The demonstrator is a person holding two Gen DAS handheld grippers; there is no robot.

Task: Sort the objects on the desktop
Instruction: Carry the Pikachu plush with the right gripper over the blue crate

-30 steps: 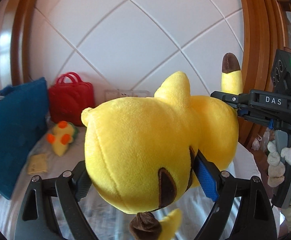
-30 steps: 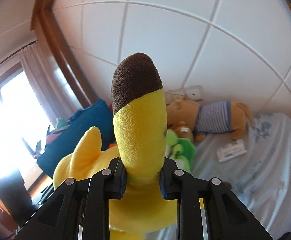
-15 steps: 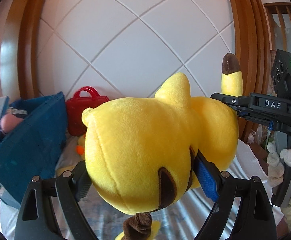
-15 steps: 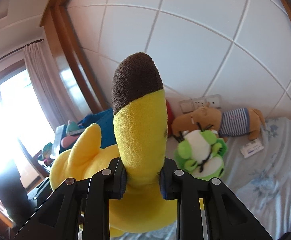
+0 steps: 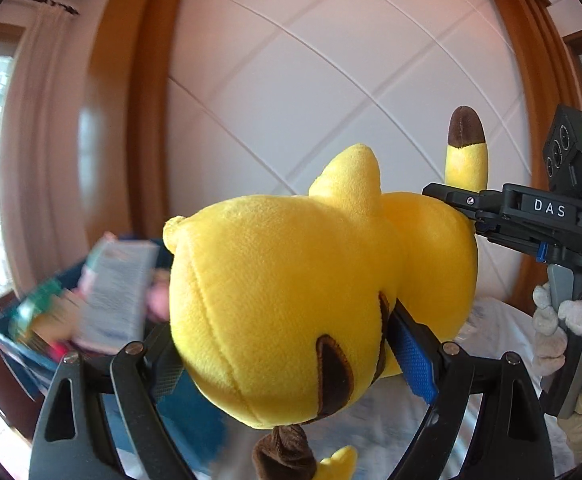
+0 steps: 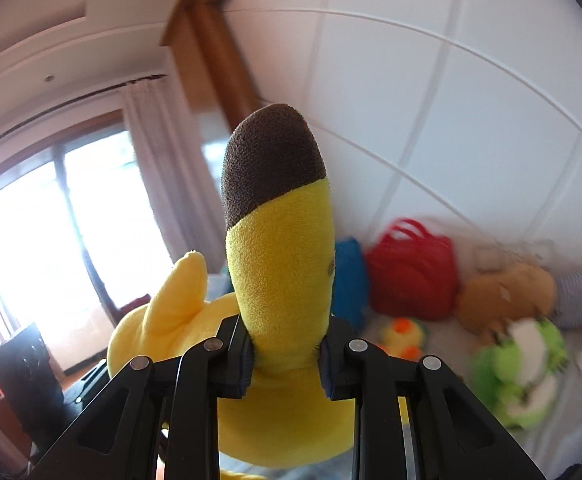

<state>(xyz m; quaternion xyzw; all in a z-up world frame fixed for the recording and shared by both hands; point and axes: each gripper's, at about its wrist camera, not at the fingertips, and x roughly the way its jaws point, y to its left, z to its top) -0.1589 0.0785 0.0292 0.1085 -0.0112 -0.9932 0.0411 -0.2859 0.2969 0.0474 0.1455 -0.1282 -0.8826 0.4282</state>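
Above the bed's pale sheet [image 5: 487,320], the yellow plush toy [image 5: 291,300] hangs in the air, held by both tools at once. The left gripper [image 5: 287,356] is clamped across the toy's rounded body, its blue pad [image 5: 413,354] pressed into the fabric near a brown stripe. The right gripper [image 6: 287,364] is closed on the base of one brown-tipped ear [image 6: 279,232], its jaws squeezing the stuffing narrow; a gloved hand [image 5: 571,320] works that tool's handle.

By its look the toy is light and very soft — the pile dents under the pads and the ear pinches thin — so it should neither slip nor break, but it will sag and swing from any single hold. The body is the surer place to grip; an ear alone would let the rest dangle and twist.

To the left, a blue bin [image 5: 23,340] holds a box and other small things, though motion blur leaves its contents unclear. Further back on the bed lie a red bag [image 6: 411,272], a brown plush [image 6: 503,296], a green frog plush [image 6: 519,364] and a small duck toy [image 6: 403,336]. Judging by its nearness, the bin may be where the toy is headed.
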